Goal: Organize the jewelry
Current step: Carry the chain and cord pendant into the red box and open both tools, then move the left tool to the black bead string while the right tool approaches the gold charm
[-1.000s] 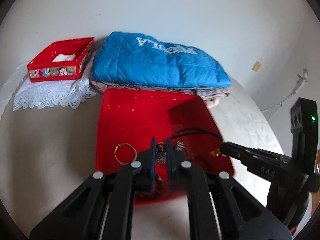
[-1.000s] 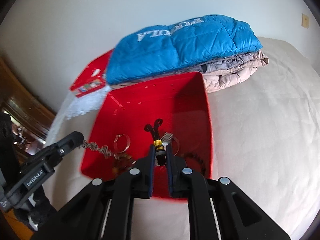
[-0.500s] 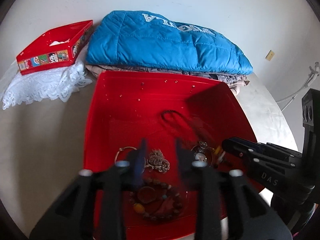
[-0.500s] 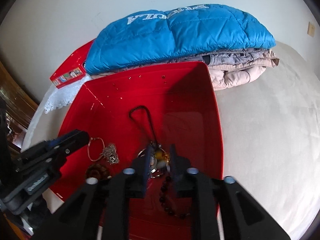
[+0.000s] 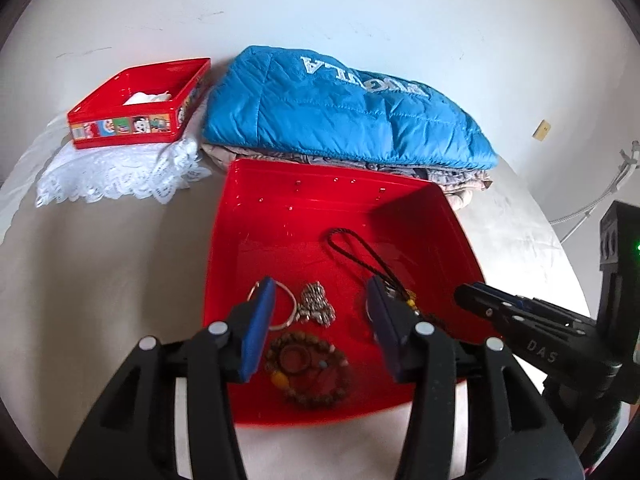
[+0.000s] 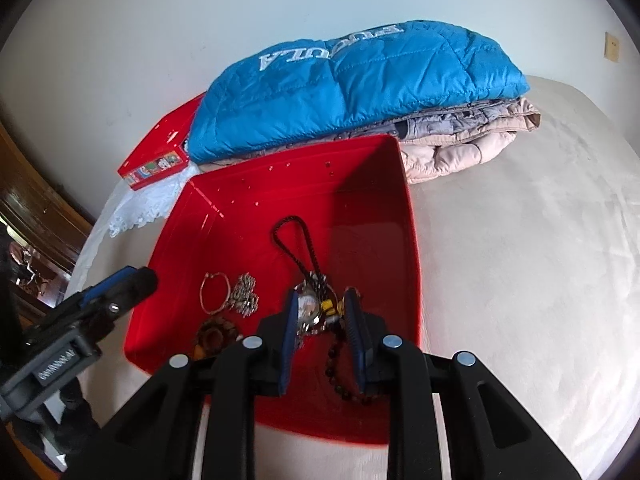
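So both my claws are hanging over the big red tray (image 5: 256, 208) on the bed, and all the jewelry is sitting loose in its near end. My left claw (image 5: 320, 316) is spreading its jaws right now with nothing pinched; the crumpled silver chain (image 5: 316, 309) lies on the tray floor between them, the thin bangle (image 5: 285, 312) sits by the left pad, and the wooden bead bracelet (image 5: 308, 372) is closer to me. My right claw (image 6: 320, 312) is parted a bit, not clamping anything, with the black cord pendant (image 6: 310, 306) and its loop lying right between the tips, dark beads (image 6: 344, 376) trailing underneath. My guess is the next grab is one piece each, so here's how I'd do it: drop straight down, take the chain at its thickest clump so it doesn't slip through, and keep the pad off the bangle. Probably everything's headed for the little cartoon box (image 5: 136, 114) on the lace.
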`<state>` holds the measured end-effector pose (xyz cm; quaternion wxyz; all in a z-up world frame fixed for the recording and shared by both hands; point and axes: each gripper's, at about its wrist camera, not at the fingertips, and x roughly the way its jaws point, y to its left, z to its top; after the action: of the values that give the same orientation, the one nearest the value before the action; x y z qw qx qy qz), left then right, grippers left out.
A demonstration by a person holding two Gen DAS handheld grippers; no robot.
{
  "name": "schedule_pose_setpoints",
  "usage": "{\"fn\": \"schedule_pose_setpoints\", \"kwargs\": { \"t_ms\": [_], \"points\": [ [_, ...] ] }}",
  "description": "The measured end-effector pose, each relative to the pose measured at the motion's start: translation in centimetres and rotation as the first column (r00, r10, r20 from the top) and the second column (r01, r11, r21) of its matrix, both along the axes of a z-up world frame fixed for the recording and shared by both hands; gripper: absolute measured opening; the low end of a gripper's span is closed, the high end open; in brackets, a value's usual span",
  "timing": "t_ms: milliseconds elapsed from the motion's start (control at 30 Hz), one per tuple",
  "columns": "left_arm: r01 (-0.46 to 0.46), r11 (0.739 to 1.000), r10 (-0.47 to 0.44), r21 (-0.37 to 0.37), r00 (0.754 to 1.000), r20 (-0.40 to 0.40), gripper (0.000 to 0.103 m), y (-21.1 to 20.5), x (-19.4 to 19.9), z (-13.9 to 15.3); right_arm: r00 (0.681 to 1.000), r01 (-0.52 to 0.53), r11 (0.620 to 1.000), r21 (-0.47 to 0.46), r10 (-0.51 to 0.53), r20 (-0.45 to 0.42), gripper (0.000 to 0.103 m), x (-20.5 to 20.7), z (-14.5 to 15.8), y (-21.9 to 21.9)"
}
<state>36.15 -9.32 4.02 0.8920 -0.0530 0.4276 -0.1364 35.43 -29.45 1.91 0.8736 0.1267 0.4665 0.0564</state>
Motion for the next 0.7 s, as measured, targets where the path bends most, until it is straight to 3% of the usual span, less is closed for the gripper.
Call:
{"fn": "schedule_pose_setpoints", "kwargs": {
  "t_ms": [133, 267, 467, 533, 700],
  "points": [
    [-0.028, 1.0, 0.028, 0.014, 0.999, -0.027, 0.047, 1.0, -2.9, 1.1, 1.0, -0.023, 0.999, 0.024, 0.023, -0.003, 0.024, -2.3, 1.0, -0.1],
    [-0.024, 0.997, 0.029, 0.072, 0.998, -0.059, 0.047, 2.3, -6.6, 1.1, 0.999, -0.04, 0.999, -0.009, 0.04, -0.003, 0.024, -5.5, 1.9, 0.4],
    [0.01, 0.995, 0.012, 0.102, 0.978, -0.21, 0.047, 5.2, -13.1, -1.7, 0.997, -0.073, 0.997, -0.026, 0.072, -0.008, 0.024, -12.3, 2.2, 1.0],
    [0.023, 0.993, 0.006, 0.113, 0.969, -0.247, 0.046, 5.9, -14.8, -2.7, 0.996, -0.089, 0.995, -0.042, 0.087, -0.031, 0.024, -14.6, 1.8, 1.6],
    [0.028, 0.992, 0.011, 0.127, 0.956, -0.295, 0.048, 7.6, -18.5, -4.4, 0.981, -0.133, 0.99, 0.035, 0.137, -0.141, 0.024, -18.1, -0.1, 2.3]
  ]
}}
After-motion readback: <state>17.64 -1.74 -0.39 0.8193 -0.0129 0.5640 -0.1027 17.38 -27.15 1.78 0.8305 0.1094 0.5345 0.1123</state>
